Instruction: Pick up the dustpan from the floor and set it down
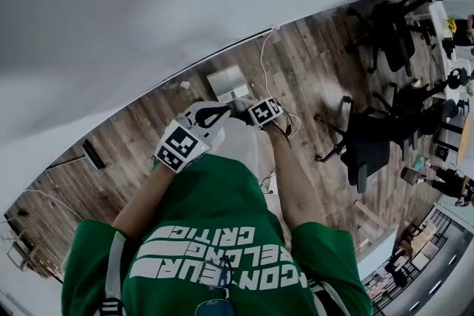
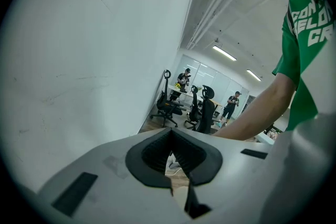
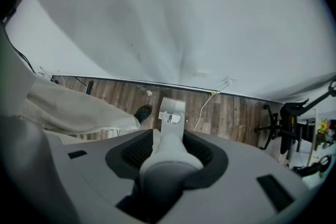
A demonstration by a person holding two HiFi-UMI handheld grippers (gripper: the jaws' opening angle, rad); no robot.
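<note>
The dustpan (image 3: 171, 111) seems to stand on the floor (image 3: 236, 113), at its edge by the wall. The right claw (image 3: 169, 157) is clenched on the top of its handle (image 3: 169, 136). I judge that the lift and the setting down are both left to do. The left claw (image 2: 172, 168) is closed and empty.

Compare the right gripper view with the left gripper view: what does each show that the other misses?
Only the right gripper view: the dustpan on the wood floor, its handle held between the right gripper's jaws, a trouser leg and a shoe.
Only the left gripper view: two people standing in the distance, ceiling lights, a green shirt and bare arm, and the left gripper, jaws together on nothing.
Both: the white wall and office chairs.
</note>
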